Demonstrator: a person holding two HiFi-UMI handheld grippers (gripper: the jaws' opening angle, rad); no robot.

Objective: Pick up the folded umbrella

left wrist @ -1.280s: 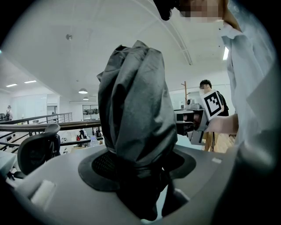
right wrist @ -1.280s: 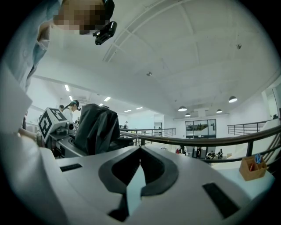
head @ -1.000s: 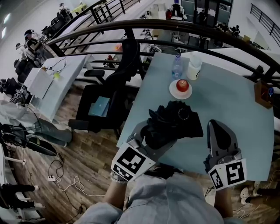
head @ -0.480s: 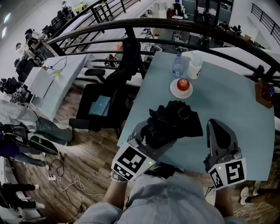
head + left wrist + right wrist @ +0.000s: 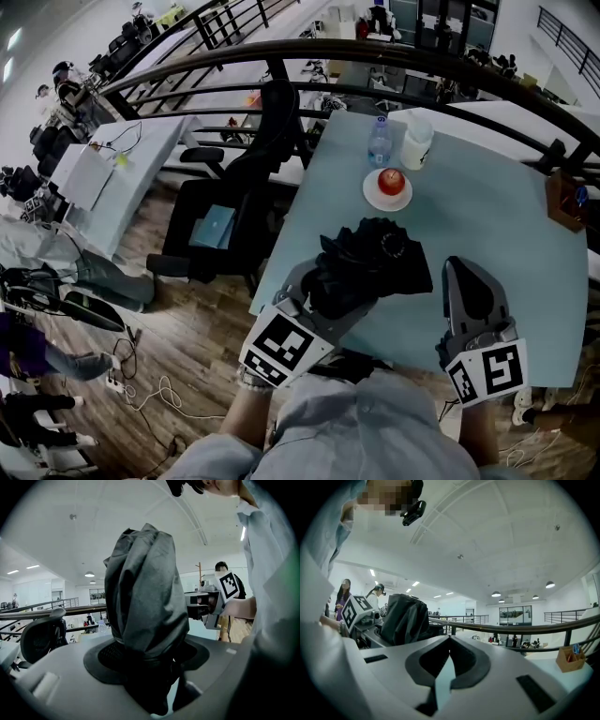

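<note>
The folded umbrella [image 5: 370,258] is a black, crumpled bundle held just above the near-left part of the pale blue table [image 5: 497,220]. My left gripper [image 5: 323,281] is shut on its near end. In the left gripper view the umbrella [image 5: 145,597] stands up between the jaws and fills the middle, with my left gripper [image 5: 150,667] clamped round its base. My right gripper [image 5: 459,267] rests to the right of the umbrella, apart from it, near the table's front edge. In the right gripper view my right gripper [image 5: 449,639] has its tips together with nothing held, and the umbrella [image 5: 405,618] shows at the left.
A red apple [image 5: 391,181] on a white plate [image 5: 373,200] lies beyond the umbrella. Behind it stand a clear bottle [image 5: 380,142] and a white jug [image 5: 415,142]. A wooden box [image 5: 565,202] sits at the table's right edge. A black office chair [image 5: 239,192] stands left of the table.
Neither gripper nor the umbrella has visibly moved. Only a person on the floor far to the left has shifted.
</note>
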